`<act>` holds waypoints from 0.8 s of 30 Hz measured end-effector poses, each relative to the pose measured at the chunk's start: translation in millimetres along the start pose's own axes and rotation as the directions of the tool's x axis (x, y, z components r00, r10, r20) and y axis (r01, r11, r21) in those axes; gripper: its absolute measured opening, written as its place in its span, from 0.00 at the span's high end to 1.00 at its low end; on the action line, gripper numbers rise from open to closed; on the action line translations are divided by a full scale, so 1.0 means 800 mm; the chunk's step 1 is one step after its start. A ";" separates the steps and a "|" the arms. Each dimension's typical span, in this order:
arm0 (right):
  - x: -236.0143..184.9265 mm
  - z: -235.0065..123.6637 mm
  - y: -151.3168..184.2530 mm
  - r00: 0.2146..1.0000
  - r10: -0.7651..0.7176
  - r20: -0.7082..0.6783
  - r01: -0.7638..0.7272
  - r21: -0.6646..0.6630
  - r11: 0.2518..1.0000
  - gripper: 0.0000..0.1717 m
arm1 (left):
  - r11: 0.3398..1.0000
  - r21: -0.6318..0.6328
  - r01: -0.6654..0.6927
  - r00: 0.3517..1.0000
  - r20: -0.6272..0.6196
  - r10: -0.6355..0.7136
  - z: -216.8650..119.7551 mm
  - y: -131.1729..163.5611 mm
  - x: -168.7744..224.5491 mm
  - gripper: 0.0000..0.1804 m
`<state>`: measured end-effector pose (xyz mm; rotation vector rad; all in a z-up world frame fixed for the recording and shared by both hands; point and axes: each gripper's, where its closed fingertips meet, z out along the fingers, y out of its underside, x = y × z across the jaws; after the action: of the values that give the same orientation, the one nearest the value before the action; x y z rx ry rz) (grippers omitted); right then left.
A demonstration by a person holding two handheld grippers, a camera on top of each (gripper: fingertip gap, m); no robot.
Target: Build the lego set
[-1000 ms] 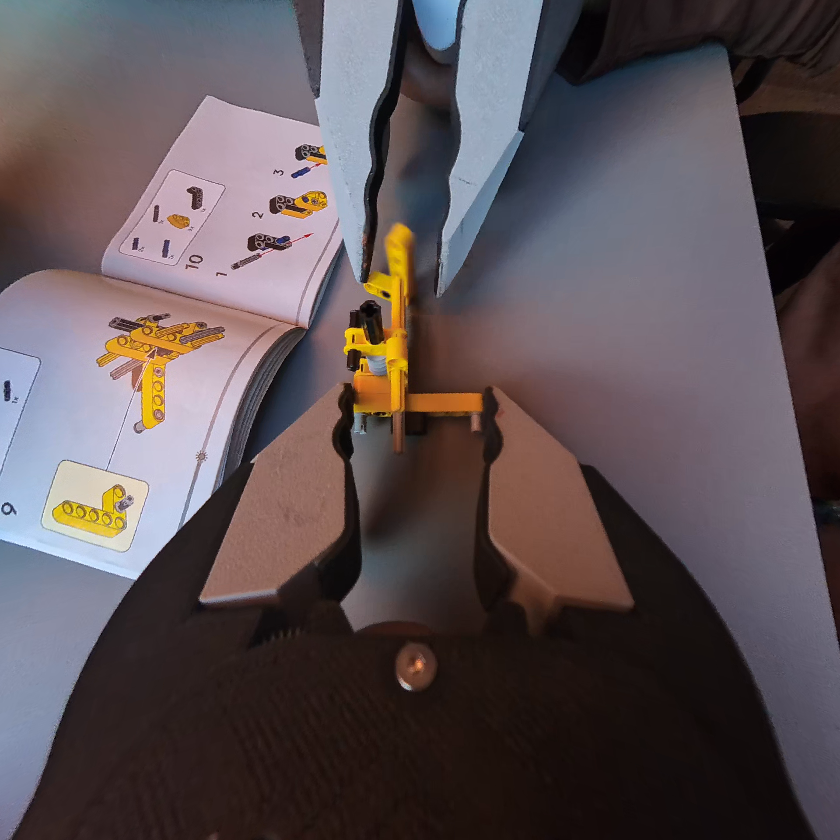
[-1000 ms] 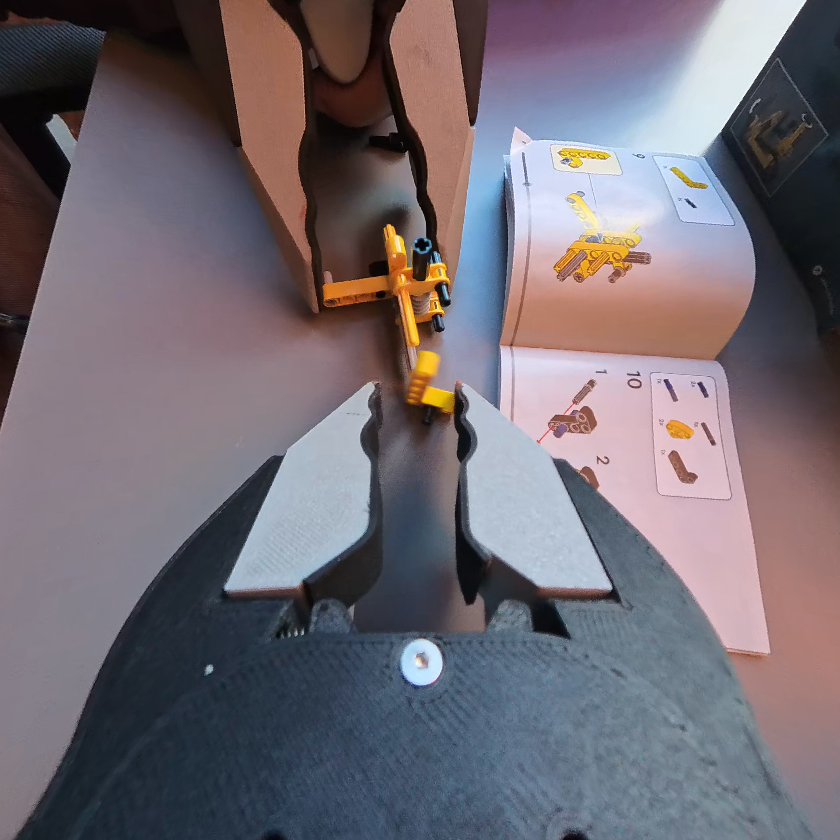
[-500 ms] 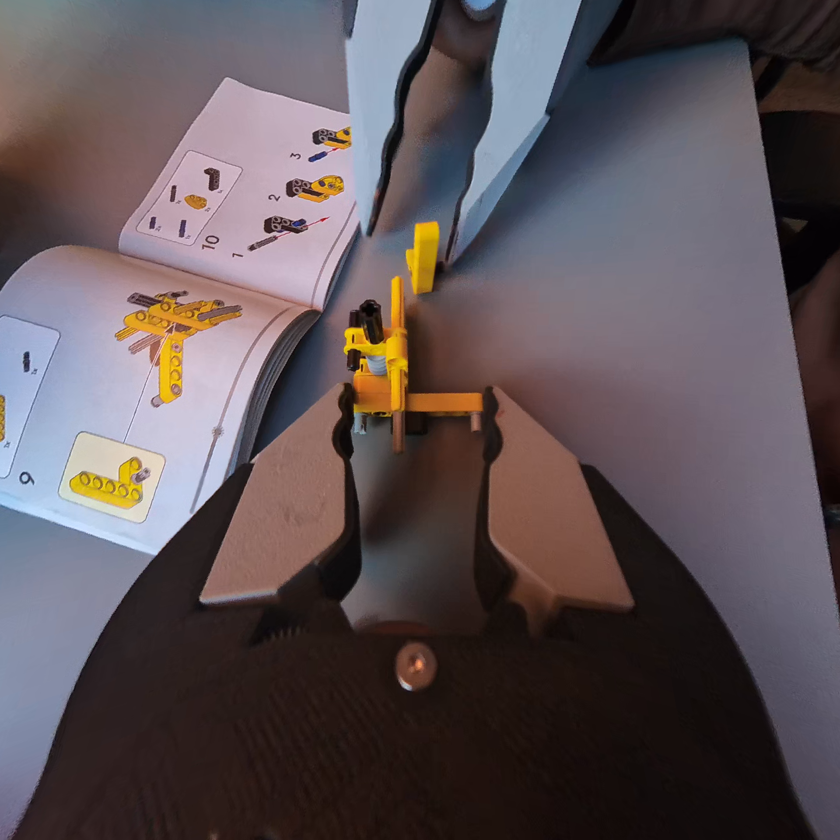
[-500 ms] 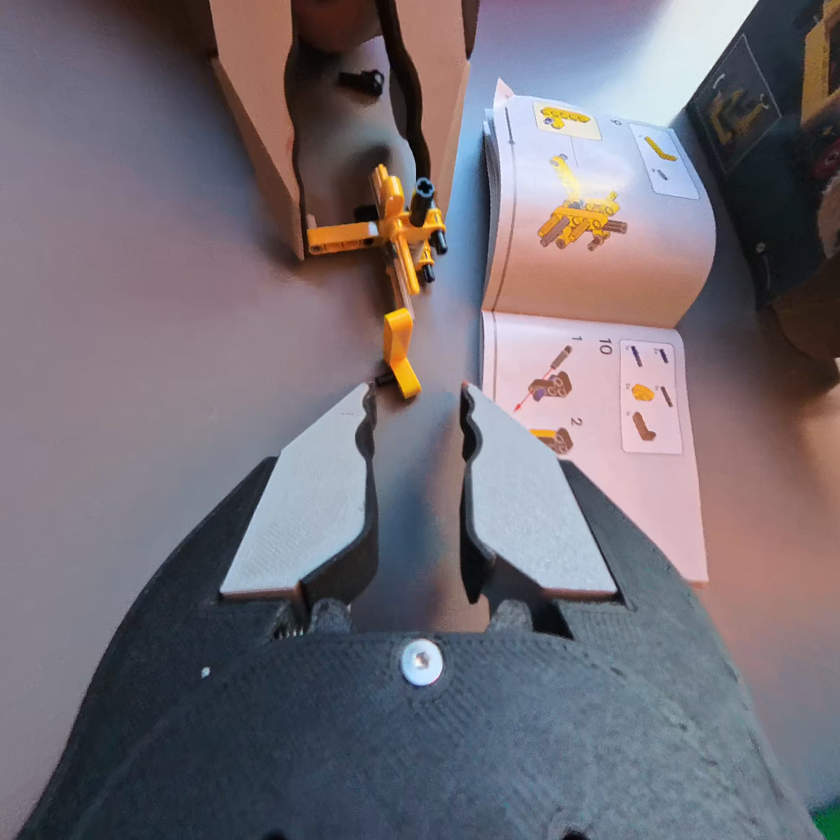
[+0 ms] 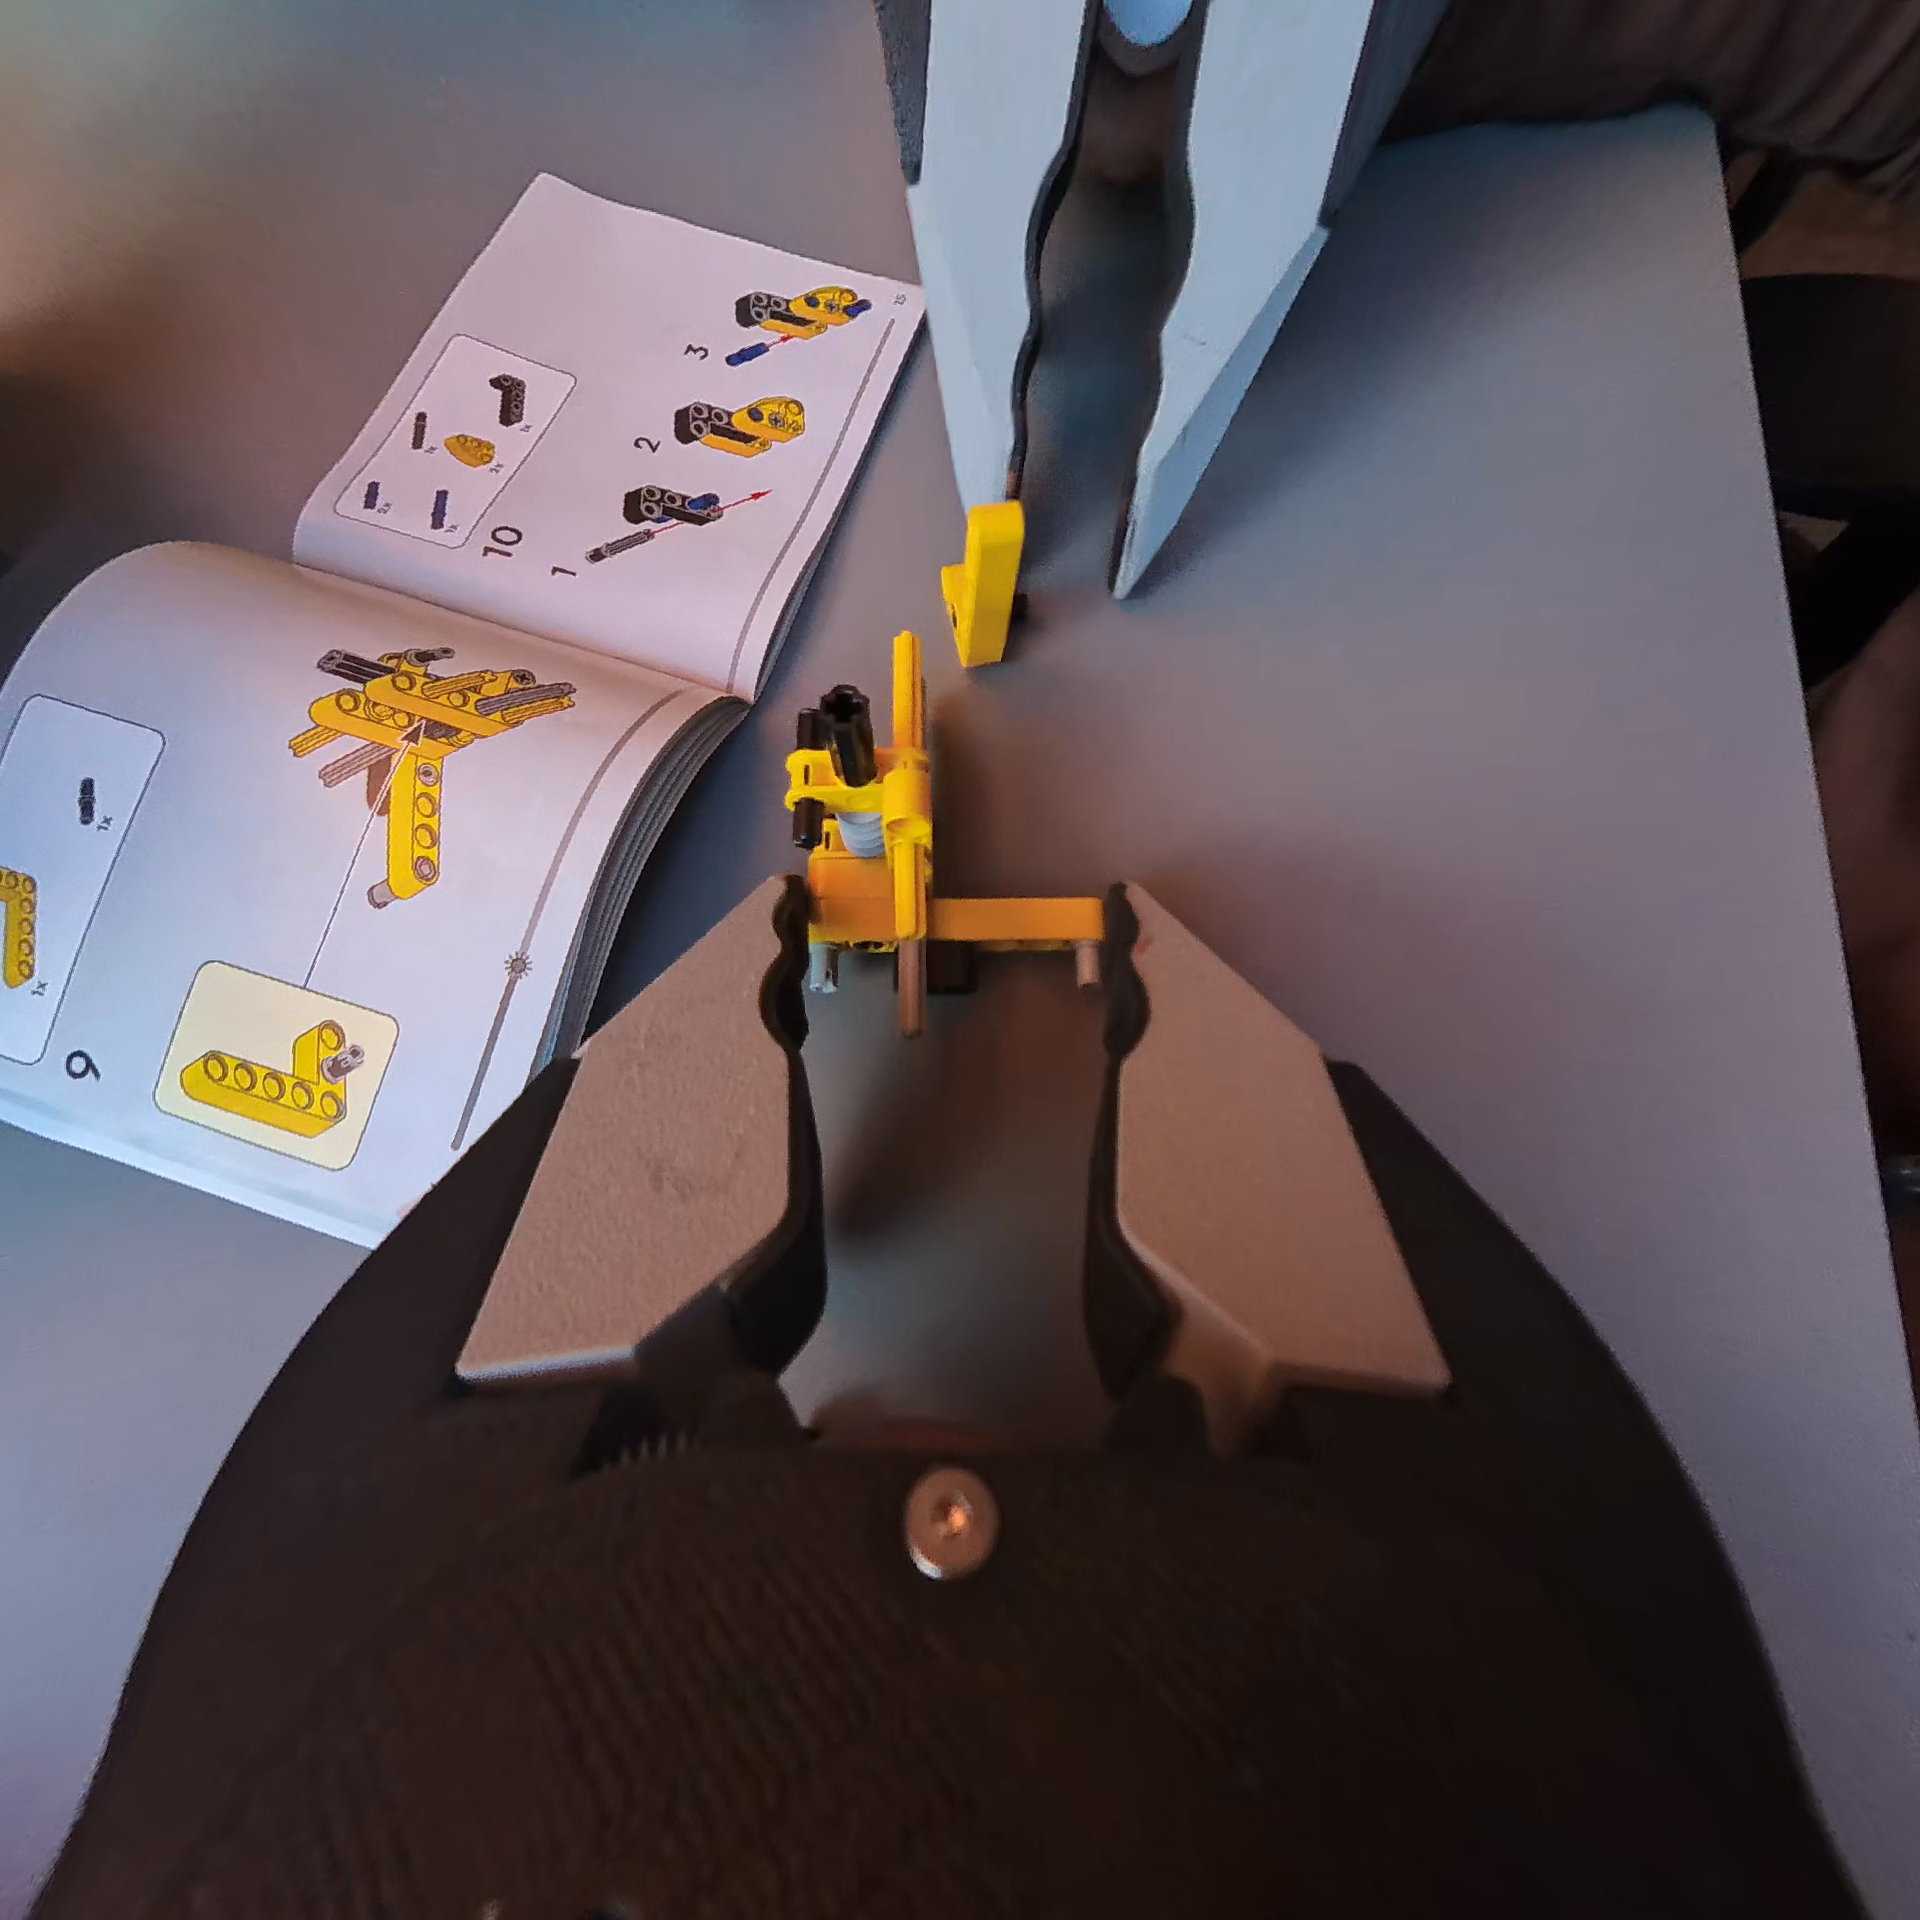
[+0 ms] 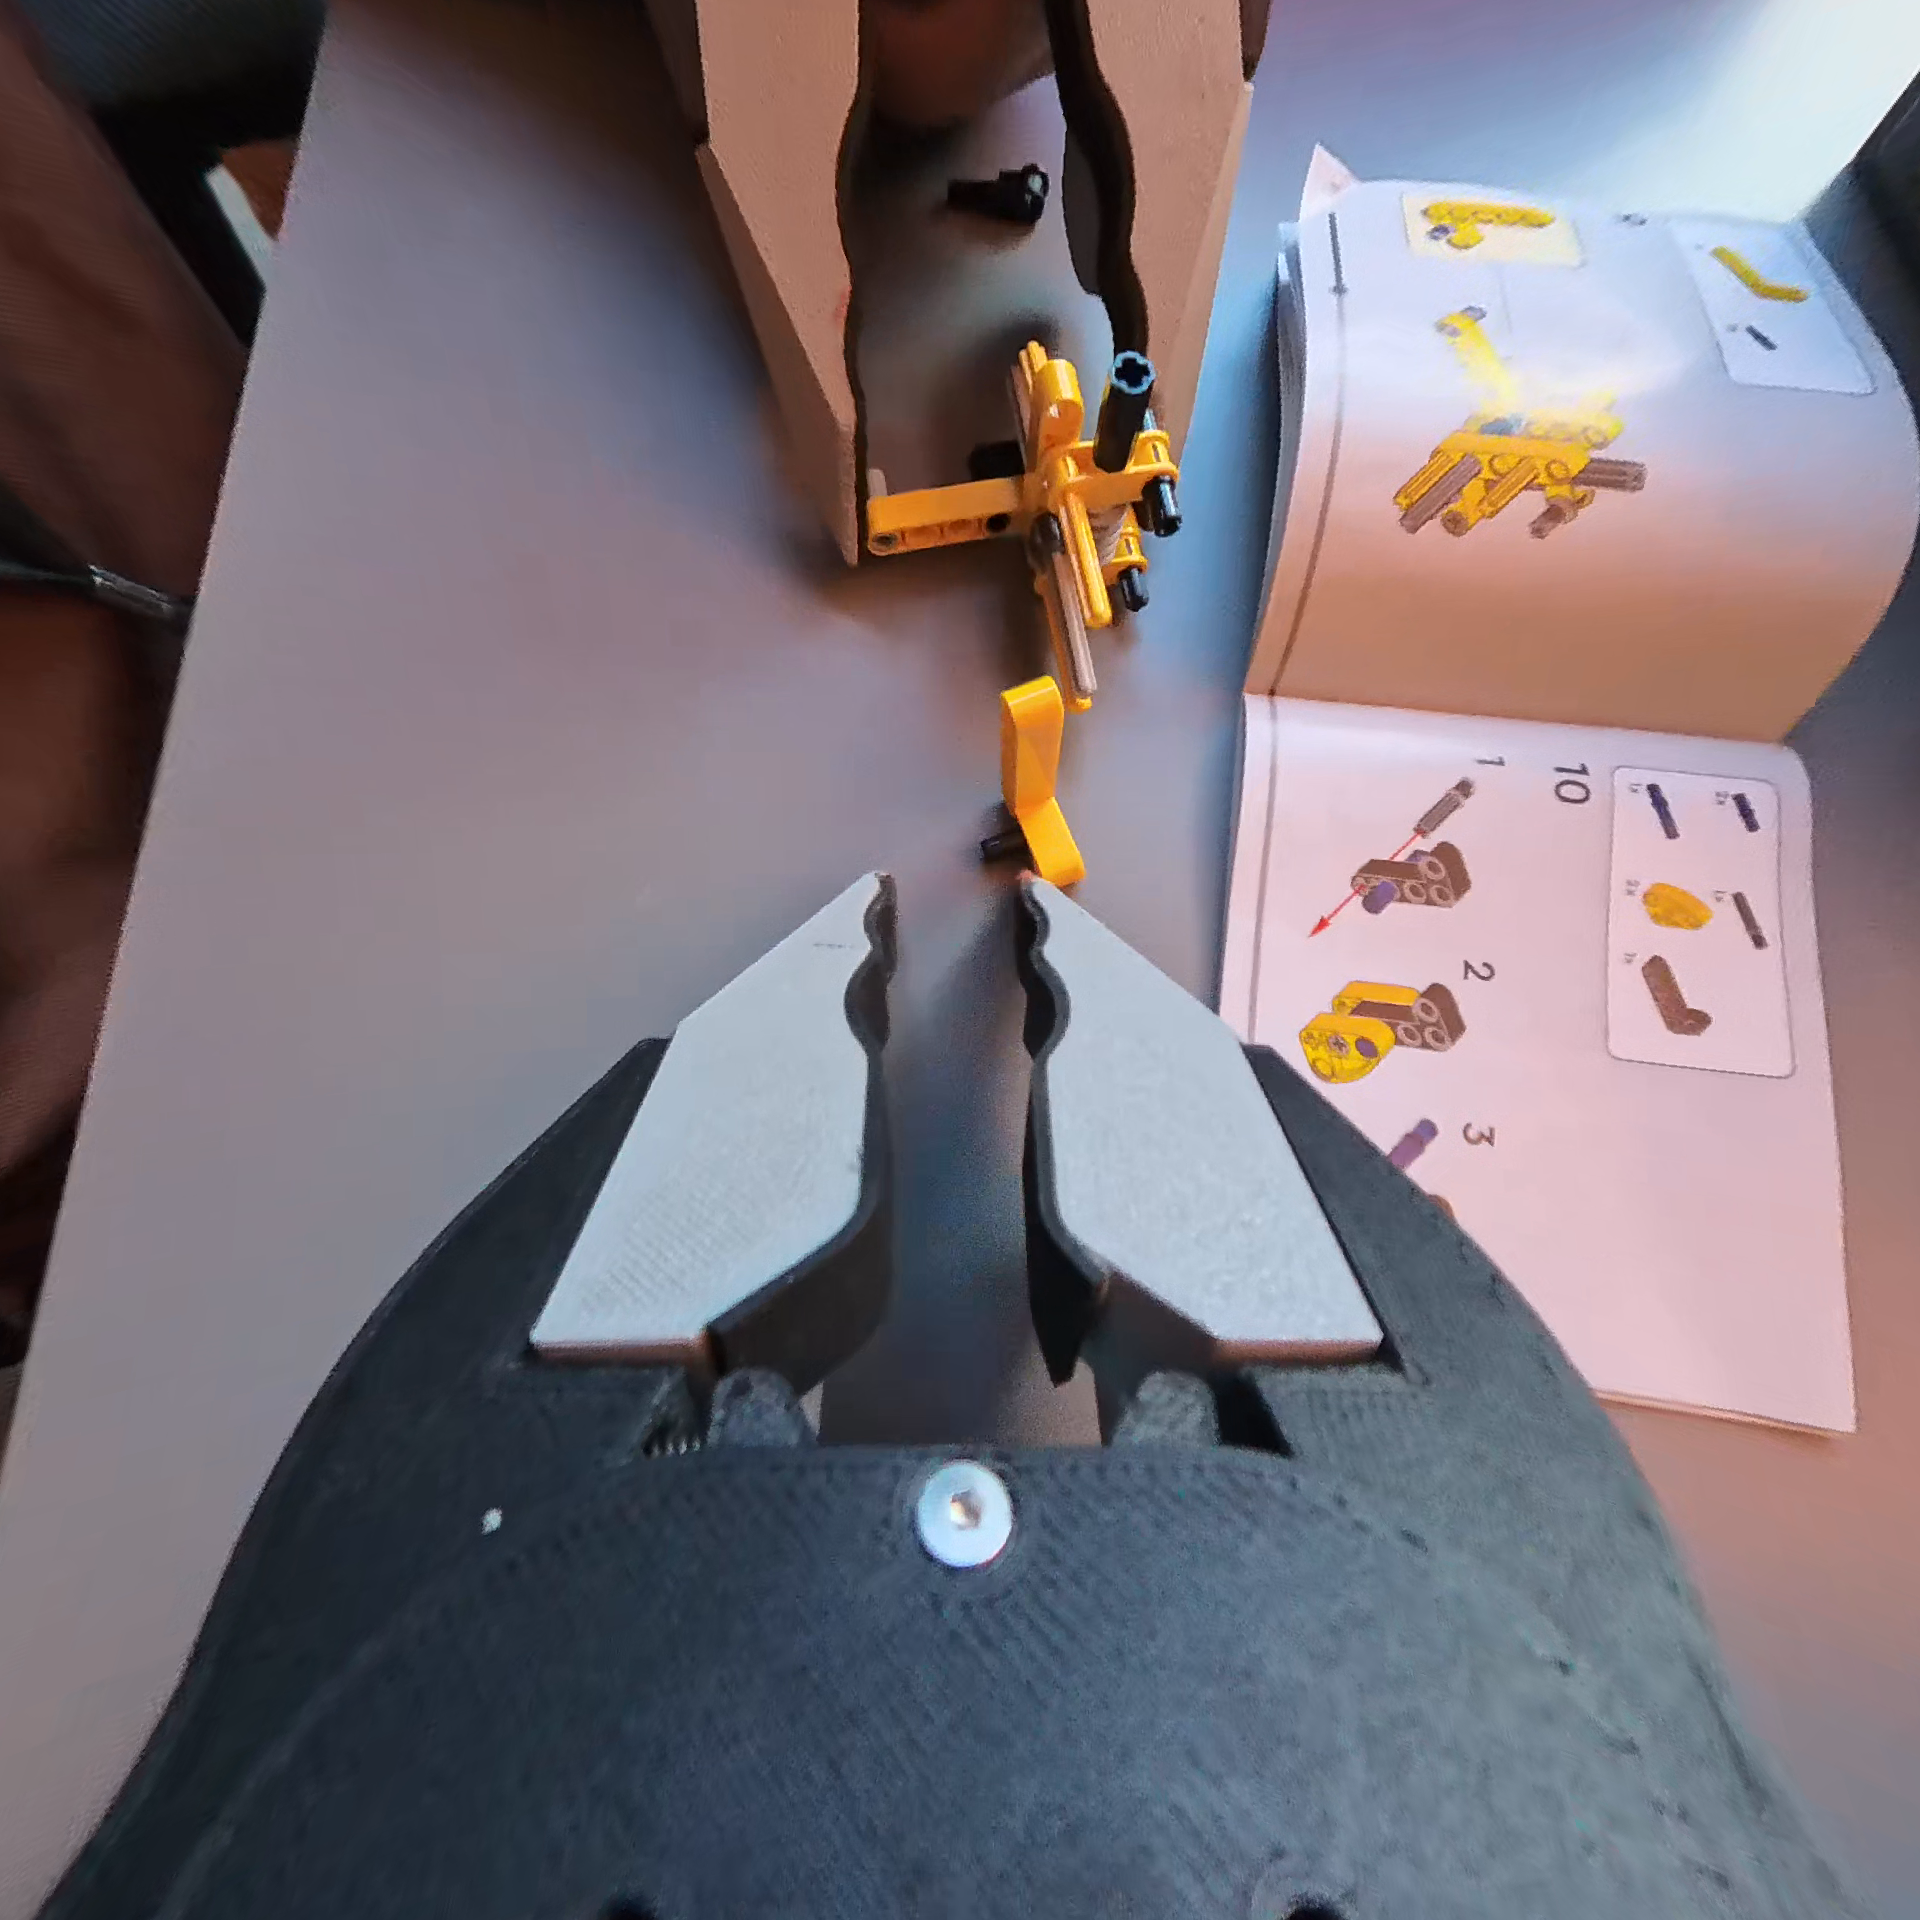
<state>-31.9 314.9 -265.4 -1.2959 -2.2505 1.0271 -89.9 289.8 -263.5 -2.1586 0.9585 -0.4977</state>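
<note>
Desk (image 5: pixel 1455 935) I see: grey | on it: open instruction booklet (image 5: pixel 582 436), yellow brick assembly (image 5: pixel 883 831), loose yellow angled piece (image 5: pixel 982 582), small black pin (image 6: pixel 1000 192)

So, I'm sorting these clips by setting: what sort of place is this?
Probably a desk or hobby table used for toy-brick building: a plain grey tabletop, an open instruction booklet with step pictures, and a part-built yellow brick assembly.

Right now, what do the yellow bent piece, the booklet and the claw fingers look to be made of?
Yellow bent piece: apparently moulded plastic, smooth with a slight sheen and rounded ends.
Booklet: paper, matte printed pages that curl up at the spine, with a stack of page edges showing.
Right claw fingers: likely printed grey plastic, given the fine layered texture; the dark wavy inner pads look rubbery, though that is uncertain.
</note>
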 end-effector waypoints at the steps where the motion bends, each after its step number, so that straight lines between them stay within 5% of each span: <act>1: 0.001 0.002 0.000 1.000 -0.003 -0.006 0.003 0.001 1.000 0.89 | 1.000 -0.001 -0.002 1.000 0.001 0.002 0.000 0.000 0.000 0.69; 24: 0.027 0.015 -0.012 0.996 -0.013 -0.088 0.014 0.010 1.000 0.81 | 1.000 -0.010 0.002 0.999 -0.053 -0.002 0.008 -0.004 0.013 0.70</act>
<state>-56.0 324.9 -267.9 -1.2946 -2.1831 0.9569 -78.1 286.6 -264.9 -2.1654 0.9895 -0.5545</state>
